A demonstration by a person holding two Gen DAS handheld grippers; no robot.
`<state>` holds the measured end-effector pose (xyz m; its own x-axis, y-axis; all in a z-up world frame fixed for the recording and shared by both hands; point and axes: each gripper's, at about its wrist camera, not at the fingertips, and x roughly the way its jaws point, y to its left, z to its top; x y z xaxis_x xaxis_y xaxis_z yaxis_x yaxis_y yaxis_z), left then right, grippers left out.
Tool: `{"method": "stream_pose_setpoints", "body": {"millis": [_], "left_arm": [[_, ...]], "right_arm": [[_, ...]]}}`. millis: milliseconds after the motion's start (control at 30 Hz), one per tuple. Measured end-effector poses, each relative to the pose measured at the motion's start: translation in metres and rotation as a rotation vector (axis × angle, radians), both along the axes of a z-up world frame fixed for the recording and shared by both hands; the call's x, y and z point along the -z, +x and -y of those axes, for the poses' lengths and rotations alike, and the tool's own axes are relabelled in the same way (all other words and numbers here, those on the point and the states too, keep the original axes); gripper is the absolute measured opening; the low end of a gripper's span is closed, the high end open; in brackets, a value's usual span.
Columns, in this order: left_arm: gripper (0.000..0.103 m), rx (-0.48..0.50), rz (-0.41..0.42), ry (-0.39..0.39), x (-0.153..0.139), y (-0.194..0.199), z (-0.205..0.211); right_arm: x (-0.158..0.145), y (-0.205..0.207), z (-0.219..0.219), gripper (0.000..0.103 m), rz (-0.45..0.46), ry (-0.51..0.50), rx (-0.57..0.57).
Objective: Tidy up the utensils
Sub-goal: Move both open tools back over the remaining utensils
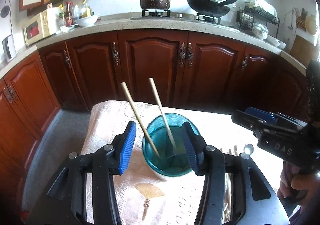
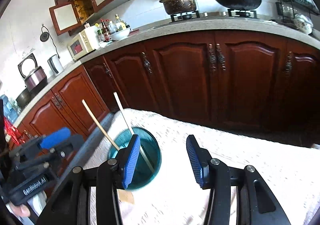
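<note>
Left gripper [image 1: 160, 143], jaws spread and released, straddled the teal cup [image 1: 170, 151] without visible contact. Right gripper [image 2: 163, 157], also released and empty, hung just beside the cup. Two chopsticks [image 1: 140, 119] leaned inside the cup, which stood on the cloth-covered counter [image 1: 112, 117]; utensils [image 1: 230, 151] lay behind the left gripper's right finger.

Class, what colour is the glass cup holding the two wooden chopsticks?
Translucent teal-blue glass cup; clearest in the left wrist view.

left gripper [image 1: 160, 143] agape, right gripper [image 2: 163, 157] agape
</note>
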<state>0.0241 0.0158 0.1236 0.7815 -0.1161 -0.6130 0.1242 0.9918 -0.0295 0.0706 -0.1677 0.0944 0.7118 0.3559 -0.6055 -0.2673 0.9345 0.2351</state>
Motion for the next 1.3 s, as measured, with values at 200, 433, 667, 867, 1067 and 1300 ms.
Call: {"method": "stream_pose_setpoints", "body": {"millis": [200,433,667,867,1067,1300], "left_arm": [[0.055,0.058,0.022,0.009,-0.002,-0.024,0.031],[0.057,0.111,0.009,0.023,0.009,-0.041,0.069],[0.057,0.146,-0.009,0.043,0.023,-0.048,0.097],[0.057,0.177,-0.015,0.052,0.033,-0.050,0.116],[0.057,0.200,-0.033,0.068,0.040,-0.046,0.124],[0.057,0.209,-0.056,0.083,0.052,-0.041,0.129]], "right_arm": [[-0.003,-0.040,0.028,0.046,0.009,-0.047,0.083],[0.000,-0.080,0.055,0.059,0.017,-0.113,0.153],[0.012,-0.101,0.086,0.059,-0.030,-0.115,0.212],[0.022,-0.111,0.108,0.059,-0.057,-0.114,0.258],[0.034,-0.114,0.127,0.059,-0.092,-0.101,0.294],[0.050,-0.112,0.143,0.059,-0.137,-0.101,0.327]]}}
